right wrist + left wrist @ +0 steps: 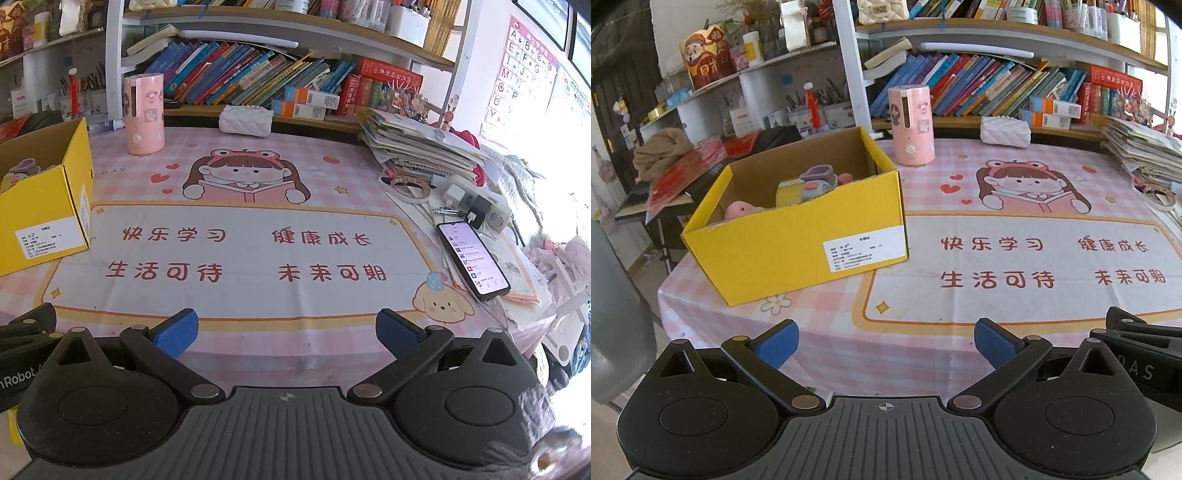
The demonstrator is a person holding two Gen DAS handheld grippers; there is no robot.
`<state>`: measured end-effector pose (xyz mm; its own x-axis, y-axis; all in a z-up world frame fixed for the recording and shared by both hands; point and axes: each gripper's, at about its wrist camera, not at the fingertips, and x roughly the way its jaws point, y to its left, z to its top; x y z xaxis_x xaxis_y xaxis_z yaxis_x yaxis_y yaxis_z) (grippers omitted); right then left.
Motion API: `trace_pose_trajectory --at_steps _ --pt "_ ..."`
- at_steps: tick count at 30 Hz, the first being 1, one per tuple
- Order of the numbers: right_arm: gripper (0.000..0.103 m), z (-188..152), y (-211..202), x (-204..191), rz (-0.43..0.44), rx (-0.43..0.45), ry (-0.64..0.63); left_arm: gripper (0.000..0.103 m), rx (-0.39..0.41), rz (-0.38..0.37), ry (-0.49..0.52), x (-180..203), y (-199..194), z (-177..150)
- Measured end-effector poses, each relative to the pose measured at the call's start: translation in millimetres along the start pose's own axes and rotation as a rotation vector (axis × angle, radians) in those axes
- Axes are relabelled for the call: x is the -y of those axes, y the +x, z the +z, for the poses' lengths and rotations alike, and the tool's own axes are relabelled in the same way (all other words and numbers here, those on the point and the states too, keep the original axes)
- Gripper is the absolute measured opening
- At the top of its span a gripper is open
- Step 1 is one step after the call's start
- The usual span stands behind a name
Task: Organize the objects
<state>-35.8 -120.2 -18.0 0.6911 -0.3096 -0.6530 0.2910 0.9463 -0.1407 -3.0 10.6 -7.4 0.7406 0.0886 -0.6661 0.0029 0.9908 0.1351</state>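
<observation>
Both grippers hang back at the near table edge, nothing held. Left gripper: jaws spread wide, blue pads clear of the tablecloth; right gripper: same, wide apart and empty; its body shows at the right edge of the left view, so the two sit side by side.

Mid-table: bare printed cloth, no loose item within reach of either claw. Yellow box at the left, open top, already holding soft toys and a grey-purple piece (identity unclear); judged the collecting bin.

Step in hand, as judged: either finished or picking the next candidate. If the latter, the nearest loose things lie on the right, namely the phone (screen lit, cable apparently attached, so best left alone) and the tape ring. Approach with the right claw, low and level; keep jaws wide until they straddle the item; carry across over the cloth; release above the box, not against its wall.

Further back: pink canister and white quilted case, upright at the shelf foot.

Hard to make out: box floor hidden by its near wall; clutter beside the paper stack too small to sort; far right washed out by glare.
</observation>
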Motion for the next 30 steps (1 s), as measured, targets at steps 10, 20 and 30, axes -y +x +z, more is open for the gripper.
trace_pose_trajectory --at_steps 10,20,30 --pt "0.103 -0.7 -0.8 -0.5 -0.004 -0.001 0.0 0.102 -0.005 0.009 -0.005 -1.9 -0.4 0.1" --pt "0.103 -0.8 -0.6 -0.5 -0.004 -0.001 0.0 0.102 -0.011 0.007 -0.009 -2.0 -0.2 -0.5" --pt "0.103 -1.0 -0.4 0.5 -0.003 -0.003 0.001 0.102 -0.019 0.008 -0.01 -1.0 1.1 -0.8"
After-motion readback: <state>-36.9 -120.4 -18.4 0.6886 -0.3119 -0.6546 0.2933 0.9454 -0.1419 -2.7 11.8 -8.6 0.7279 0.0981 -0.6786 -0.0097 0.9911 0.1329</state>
